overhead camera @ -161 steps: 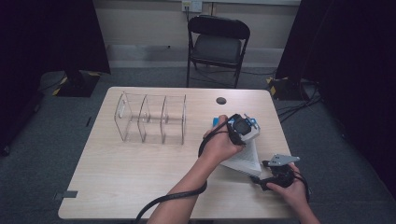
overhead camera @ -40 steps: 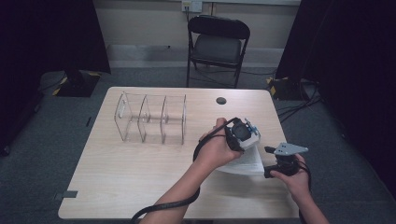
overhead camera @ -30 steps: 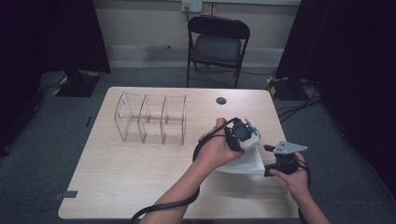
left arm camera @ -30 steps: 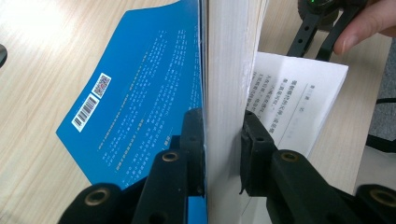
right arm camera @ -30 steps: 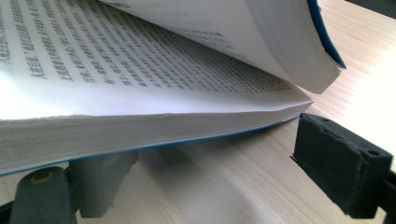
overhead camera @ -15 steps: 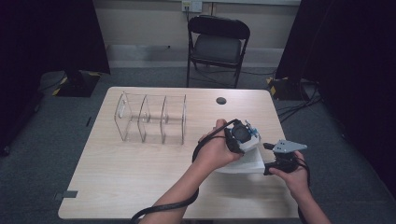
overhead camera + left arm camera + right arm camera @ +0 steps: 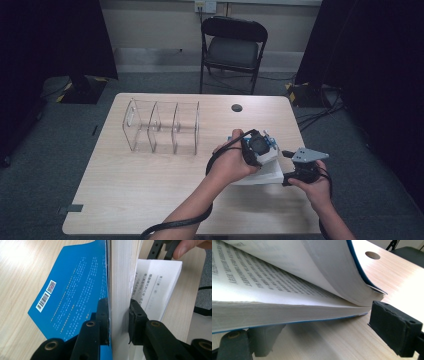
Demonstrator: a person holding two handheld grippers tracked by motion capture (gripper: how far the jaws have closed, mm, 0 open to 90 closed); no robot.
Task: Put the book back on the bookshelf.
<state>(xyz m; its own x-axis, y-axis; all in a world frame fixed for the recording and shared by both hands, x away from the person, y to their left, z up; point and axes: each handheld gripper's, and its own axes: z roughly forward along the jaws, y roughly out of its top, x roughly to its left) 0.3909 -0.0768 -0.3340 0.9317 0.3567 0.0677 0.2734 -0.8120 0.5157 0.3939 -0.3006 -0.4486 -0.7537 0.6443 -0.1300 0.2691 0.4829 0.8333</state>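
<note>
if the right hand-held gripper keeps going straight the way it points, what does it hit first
Most likely the book: the right hand-held gripper has its jaws open, and the lower stack of pages lies right ahead on the table. Depth is unclear, so contact may already be very near.

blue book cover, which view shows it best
The left gripper view: the blue cover faces the camera with its barcode and print, beside the page block the left claw clamps. The right gripper view shows just its thin blue edge. In the high view it is mostly hidden by the hand.

The clear acrylic divider rack [image 7: 161, 126] stands well left of the open book [image 7: 260, 172]; bare worktop [image 7: 145, 190] lies open between and in front.
</note>
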